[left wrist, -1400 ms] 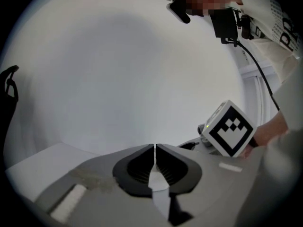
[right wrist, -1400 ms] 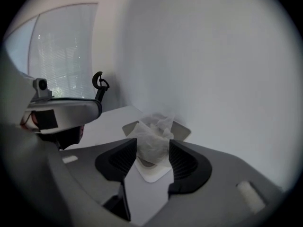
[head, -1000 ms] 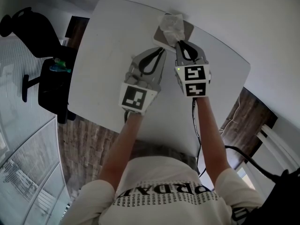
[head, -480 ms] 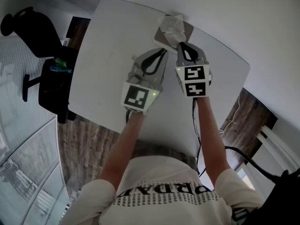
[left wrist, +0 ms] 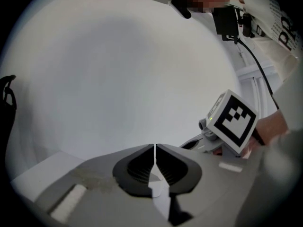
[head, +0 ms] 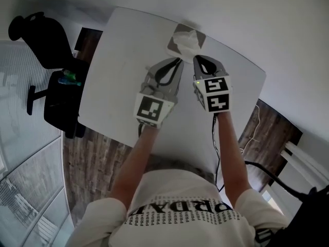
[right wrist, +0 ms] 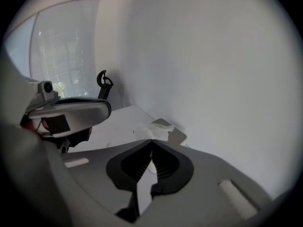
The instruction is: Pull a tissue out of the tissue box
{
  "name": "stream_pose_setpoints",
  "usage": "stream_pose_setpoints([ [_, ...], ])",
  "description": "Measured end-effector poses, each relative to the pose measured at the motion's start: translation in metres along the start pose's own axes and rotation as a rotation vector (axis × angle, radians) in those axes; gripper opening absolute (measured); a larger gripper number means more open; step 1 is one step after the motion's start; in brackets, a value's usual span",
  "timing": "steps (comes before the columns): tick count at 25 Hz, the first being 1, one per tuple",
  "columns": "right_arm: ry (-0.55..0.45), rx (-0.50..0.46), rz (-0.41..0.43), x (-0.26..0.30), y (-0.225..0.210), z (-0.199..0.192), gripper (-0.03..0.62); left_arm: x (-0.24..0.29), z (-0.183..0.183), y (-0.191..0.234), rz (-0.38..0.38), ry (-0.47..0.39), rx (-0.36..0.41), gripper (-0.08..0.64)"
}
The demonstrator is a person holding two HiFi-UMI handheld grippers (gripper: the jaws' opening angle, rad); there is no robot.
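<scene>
The tabletop lies bare left of the tissue box, so there is room to pass. The wall stands just behind the box and closes that side.

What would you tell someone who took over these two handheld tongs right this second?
Left tongs: shut, empty, just short of the box.
Right tongs: shut, seemingly pinching the near edge of the tissue.
Tissue box: at the far edge of the table, by the wall, tissue poking out of its top.
Done: tissue apparently gripped.
To do: draw it up and clear of the box.
</scene>
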State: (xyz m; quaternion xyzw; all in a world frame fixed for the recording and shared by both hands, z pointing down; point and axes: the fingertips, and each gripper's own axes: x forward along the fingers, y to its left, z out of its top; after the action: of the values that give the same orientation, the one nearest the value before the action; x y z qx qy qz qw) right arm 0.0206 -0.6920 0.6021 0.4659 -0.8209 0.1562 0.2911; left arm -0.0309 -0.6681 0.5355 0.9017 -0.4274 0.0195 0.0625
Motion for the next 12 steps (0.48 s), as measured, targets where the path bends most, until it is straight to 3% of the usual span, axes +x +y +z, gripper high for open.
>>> stream_pose_setpoints([
  [12, -0.058, 0.051, -0.014, -0.081, 0.016, 0.026, 0.011, -0.037, 0.039, -0.041, -0.045, 0.036, 0.039, 0.006],
])
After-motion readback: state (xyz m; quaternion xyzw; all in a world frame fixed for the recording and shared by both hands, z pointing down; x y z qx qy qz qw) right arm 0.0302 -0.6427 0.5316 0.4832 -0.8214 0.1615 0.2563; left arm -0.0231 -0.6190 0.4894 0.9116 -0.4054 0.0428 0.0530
